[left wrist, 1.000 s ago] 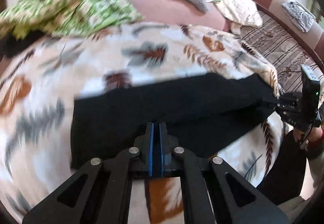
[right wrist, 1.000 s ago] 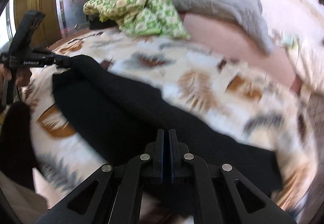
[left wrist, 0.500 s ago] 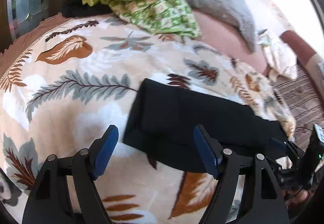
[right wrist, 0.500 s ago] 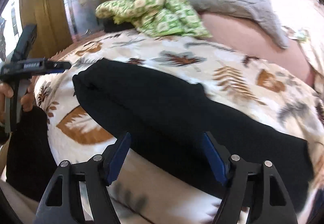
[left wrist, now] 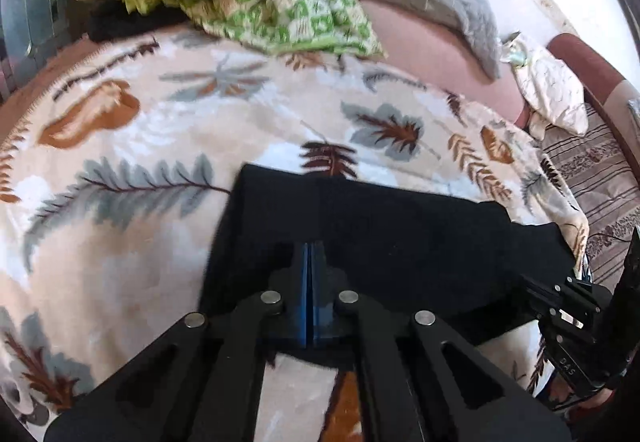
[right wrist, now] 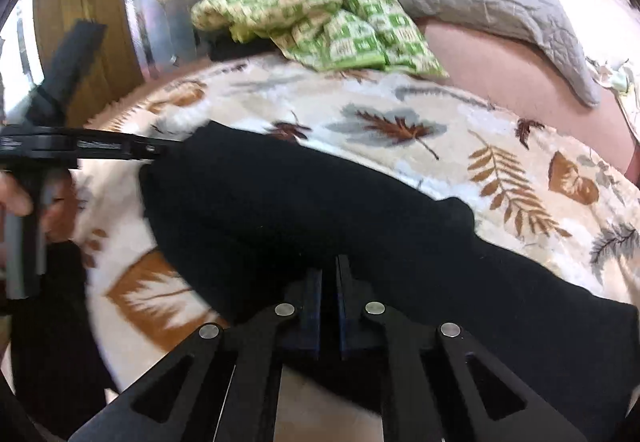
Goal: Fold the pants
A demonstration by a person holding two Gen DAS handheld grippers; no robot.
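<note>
The black pants (left wrist: 384, 234) lie partly folded on the leaf-print blanket (left wrist: 132, 182). The left claw (left wrist: 310, 274) and right claw (right wrist: 329, 298) seemingly pinch the near edge. Soft, limp cloth; grip hems.

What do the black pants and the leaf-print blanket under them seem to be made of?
Black pants: matte, soft knit or fleece-like cloth, probably; no sheen, no weave visible, rounded limp folds. Leaf-print blanket: plush fleece, apparently; fuzzy surface, soft-edged print. Motion blur leaves both uncertain.
</note>
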